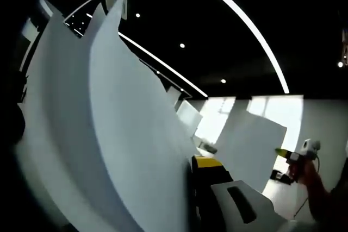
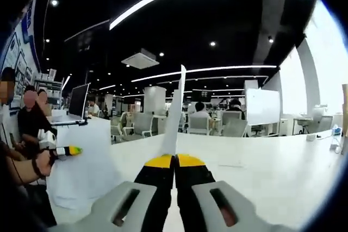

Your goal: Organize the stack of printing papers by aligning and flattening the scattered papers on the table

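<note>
Right gripper view: the right gripper (image 2: 175, 162) rises from the bottom centre of the frame, its two yellow-tipped jaws pressed together on the lower edge of a sheet of paper (image 2: 175, 115); the sheet is seen edge-on, standing upright as a thin white strip up the middle of the frame, clear of the table (image 2: 261, 161). At lower left of the same view the left gripper (image 2: 69, 150) enters, held by a person's hand (image 2: 38, 164), with white paper hanging below it; contact there is too small to make out.

Left gripper view: the papers (image 1: 125, 134) take up the left half of the frame as broad curved sheets fanned apart, their top corners stepped and not aligned. One jaw with a yellow tip shows at bottom centre beside the paper edge; the other is hidden behind the sheets, so I cannot tell whether these fingers are clamped or apart. The right gripper (image 1: 291, 155) shows small at lower right, beside a flat white sheet.

Judgement: the step in hand is gathering, with paper lifted off the table and held between the two tools, edges not yet squared. The next move likely calls for bringing the sheets together, tapping the lower edges on the table to align them, then laying them flat. Risk: the bowed sheets may slip or crease.
</note>
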The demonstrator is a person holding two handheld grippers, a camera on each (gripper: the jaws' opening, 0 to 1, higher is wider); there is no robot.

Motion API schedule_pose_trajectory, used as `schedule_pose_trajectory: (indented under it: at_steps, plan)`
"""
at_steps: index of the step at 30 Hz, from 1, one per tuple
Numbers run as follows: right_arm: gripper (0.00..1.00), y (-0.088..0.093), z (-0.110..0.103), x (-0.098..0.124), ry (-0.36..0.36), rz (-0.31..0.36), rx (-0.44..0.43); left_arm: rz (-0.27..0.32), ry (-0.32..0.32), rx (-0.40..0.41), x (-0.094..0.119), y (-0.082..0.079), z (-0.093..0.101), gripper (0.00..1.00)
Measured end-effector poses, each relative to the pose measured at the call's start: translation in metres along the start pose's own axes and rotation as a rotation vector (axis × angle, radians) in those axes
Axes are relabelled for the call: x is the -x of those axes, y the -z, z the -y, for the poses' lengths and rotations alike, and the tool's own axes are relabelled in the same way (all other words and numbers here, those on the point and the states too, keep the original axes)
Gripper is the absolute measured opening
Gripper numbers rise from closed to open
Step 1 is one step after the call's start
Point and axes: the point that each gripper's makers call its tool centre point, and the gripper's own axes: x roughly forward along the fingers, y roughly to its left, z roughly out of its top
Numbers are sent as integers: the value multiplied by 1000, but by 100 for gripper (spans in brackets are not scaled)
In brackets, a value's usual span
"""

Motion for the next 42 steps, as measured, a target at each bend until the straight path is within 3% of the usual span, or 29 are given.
schedule_pose_trajectory:
  at_steps: [10,21,28,31,37,42]
  plan:
    - [0,-19,1,2,23,63,28,0,0,3,0,-1,-2,12]
    - [0,-44,-3,3,-18,136,-41,0,-1,1,0,-1,-3,12]
    - [0,-58,-25,-6,-141,134,-88,-3,-1,-1,-1,0,-2,12]
    - [0,-66,-33,-9,-204,152,-160,-2,-1,-1,-1,0,-1,12]
    - [0,-70,-25,-12,-207,146,-173,-3,-2,2,0,0,-2,12]
    - [0,-81,-28,-9,-252,148,-207,-4,-3,2,0,1,-1,12]
